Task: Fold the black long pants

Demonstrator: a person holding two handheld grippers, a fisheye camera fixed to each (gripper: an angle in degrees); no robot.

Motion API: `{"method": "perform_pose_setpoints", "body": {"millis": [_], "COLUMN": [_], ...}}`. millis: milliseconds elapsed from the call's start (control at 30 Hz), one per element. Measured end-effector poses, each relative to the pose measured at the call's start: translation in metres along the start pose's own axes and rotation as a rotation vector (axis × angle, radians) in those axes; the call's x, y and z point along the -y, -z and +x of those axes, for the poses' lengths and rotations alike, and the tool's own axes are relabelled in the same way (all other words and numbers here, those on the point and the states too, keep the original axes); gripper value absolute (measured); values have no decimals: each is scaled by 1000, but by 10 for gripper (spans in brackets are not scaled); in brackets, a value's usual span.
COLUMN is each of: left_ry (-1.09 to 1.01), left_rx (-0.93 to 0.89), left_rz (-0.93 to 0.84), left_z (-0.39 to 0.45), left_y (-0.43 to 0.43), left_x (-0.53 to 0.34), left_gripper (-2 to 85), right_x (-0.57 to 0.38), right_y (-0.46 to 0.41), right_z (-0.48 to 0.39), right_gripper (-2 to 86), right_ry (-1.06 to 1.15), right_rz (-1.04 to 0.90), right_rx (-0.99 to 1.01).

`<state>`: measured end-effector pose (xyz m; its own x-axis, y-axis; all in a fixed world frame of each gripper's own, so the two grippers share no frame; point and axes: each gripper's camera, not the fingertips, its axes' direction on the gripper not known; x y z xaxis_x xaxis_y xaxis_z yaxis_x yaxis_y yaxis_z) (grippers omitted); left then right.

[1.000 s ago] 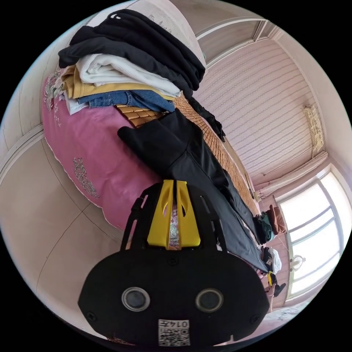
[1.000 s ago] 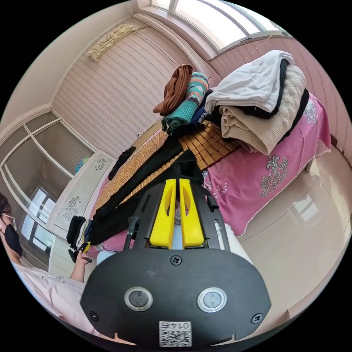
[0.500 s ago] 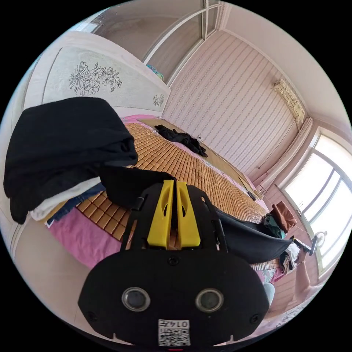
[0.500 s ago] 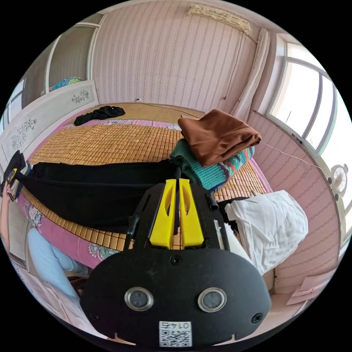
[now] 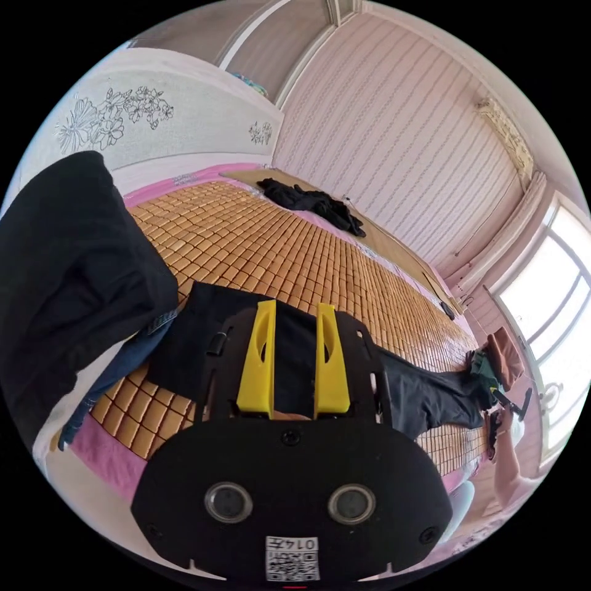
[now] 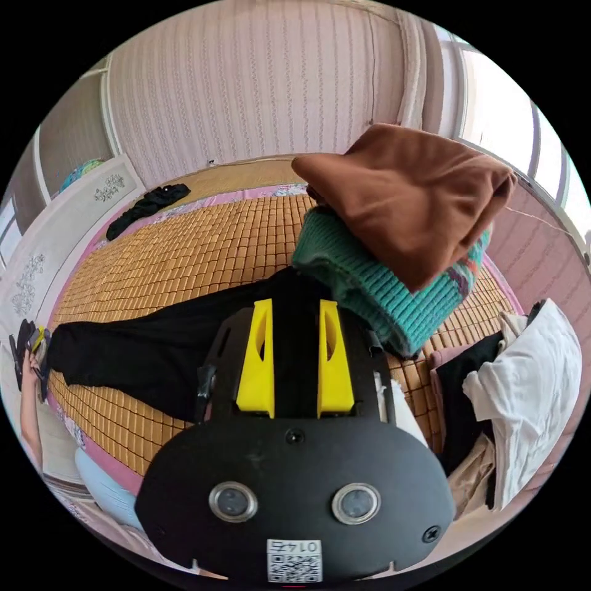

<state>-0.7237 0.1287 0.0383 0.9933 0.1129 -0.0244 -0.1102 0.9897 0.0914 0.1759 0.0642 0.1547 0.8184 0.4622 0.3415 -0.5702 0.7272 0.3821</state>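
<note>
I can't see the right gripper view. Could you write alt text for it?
The right gripper, jaws open, hovers above black long pants spread across a woven mat on a bed. Beside it, a brown cloth tops a teal knit; a white garment lies nearby.

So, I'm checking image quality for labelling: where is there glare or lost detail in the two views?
Left gripper view: the window is blown out white, and the black pants under the left gripper show few folds. Right gripper view: the window glares, and the pants read as flat black; the edges bend.
</note>
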Motion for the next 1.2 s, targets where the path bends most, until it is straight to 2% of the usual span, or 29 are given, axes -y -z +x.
{"method": "perform_pose_setpoints", "body": {"millis": [133,300,433,500,600,700,867,1200], "left_ry": [33,189,293,274,247,252,195,116], "left_rx": [-2,-77,-165,-132,-44,-72,-58,-30], "left_rz": [45,-139,-101,-118,-159,-121,-113,-151], "left_z": [-16,-50,-57,-51,-46,-52,-63,-85], "left_y": [26,-11,-30,-43,-56,-47,-16,35], "left_x": [-47,-91,-88,-74,-64,-64,-71,-107], "left_gripper": [91,127,137,120,36,5,-6,-6], "right_x": [-60,-104,-102,-98,-90,-90,-101,-149], "right_y": [25,8,-16,-19,-22,-16,9,45], "right_z": [50,80,90,93,102,112,146,186], "right_gripper": [115,139,133,109,76,22,5,1], "right_ry": [-169,-265,-298,-311,-318,-265,-271,-247], "right_rz": [91,9,-42,-32,-68,-53,-9,-85], "right_rx": [206,250,288,258,219,298,425,453]}}
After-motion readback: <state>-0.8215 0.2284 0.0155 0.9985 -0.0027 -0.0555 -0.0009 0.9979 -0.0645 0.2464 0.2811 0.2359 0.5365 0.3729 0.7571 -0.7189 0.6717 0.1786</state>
